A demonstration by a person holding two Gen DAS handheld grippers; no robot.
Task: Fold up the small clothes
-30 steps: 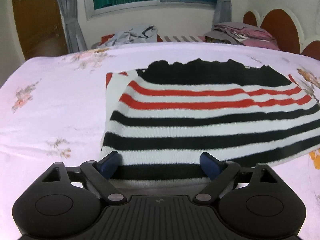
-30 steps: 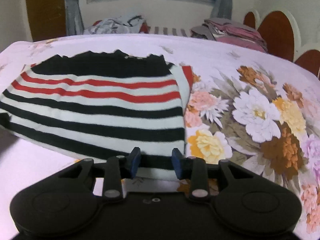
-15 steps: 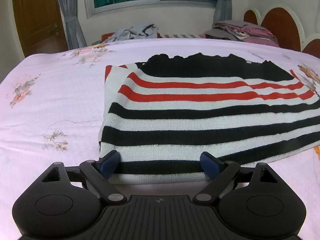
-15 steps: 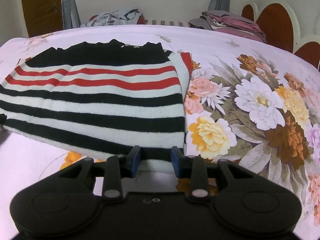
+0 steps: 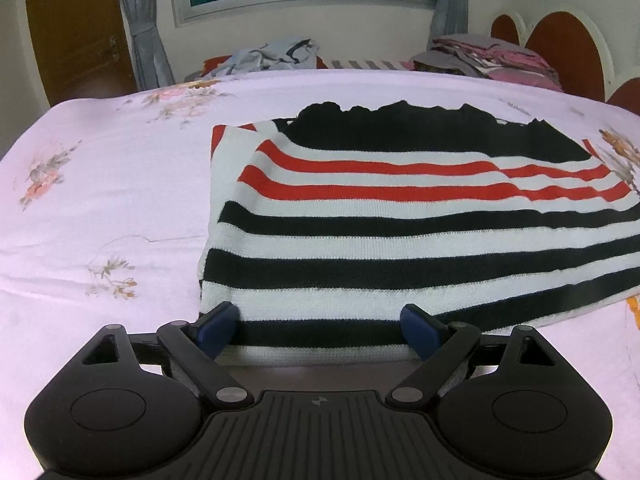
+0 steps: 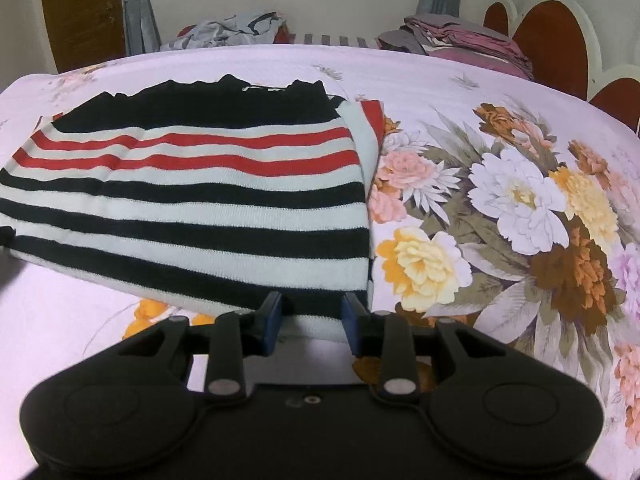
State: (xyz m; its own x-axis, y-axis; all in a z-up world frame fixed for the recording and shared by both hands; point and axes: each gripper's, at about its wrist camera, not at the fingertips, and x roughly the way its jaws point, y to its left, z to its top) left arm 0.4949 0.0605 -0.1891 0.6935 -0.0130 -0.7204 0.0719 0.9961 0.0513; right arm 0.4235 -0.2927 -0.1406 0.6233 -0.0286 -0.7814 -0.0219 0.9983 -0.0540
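A knit sweater with black, white and red stripes [image 5: 400, 216] lies on the bed, its sleeves folded in and its black collar end far from me. My left gripper [image 5: 320, 330] is open, its blue pads wide apart around the near hem at the sweater's left corner. In the right wrist view the sweater [image 6: 192, 200] fills the left half. My right gripper [image 6: 311, 320] stands at the hem's right corner with its pads part-closed around the hem, a gap still between them.
The bed [image 5: 100, 200] has a pale pink sheet with a large flower print [image 6: 520, 220] to the right. A heap of loose clothes [image 5: 272, 54] and a stack of folded ones [image 5: 488, 56] lie beyond the far edge. A headboard [image 6: 560, 44] stands at the right.
Both grippers have risen slightly and tilted, so the sweater sits lower in view. Both grippers' pad gaps look unchanged. The hem lies between the pads as before.
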